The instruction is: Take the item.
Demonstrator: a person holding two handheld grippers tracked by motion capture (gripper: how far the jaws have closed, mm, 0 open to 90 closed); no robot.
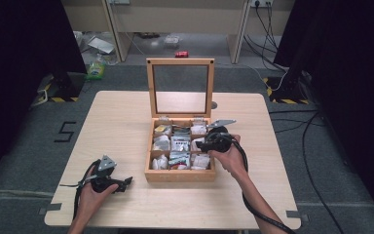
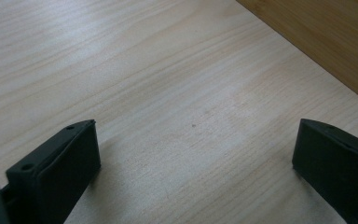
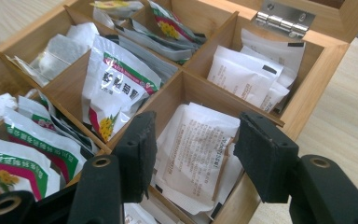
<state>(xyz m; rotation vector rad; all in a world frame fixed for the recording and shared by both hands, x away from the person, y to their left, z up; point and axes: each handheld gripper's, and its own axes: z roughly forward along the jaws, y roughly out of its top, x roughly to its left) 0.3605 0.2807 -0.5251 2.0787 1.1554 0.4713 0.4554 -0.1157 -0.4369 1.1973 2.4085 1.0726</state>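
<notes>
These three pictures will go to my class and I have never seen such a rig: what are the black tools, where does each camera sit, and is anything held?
A person holds a two-jaw gripper in each hand. The high view looks down on the table. The other two cameras ride on the grippers and look along their jaws.

On the table stands a wooden box with its lid up, its compartments full of sachets.

The left gripper rests over bare table beside the box, jaws wide apart, nothing between them. The right gripper hovers over a compartment of white sachets, jaws open, gripping none.
</notes>
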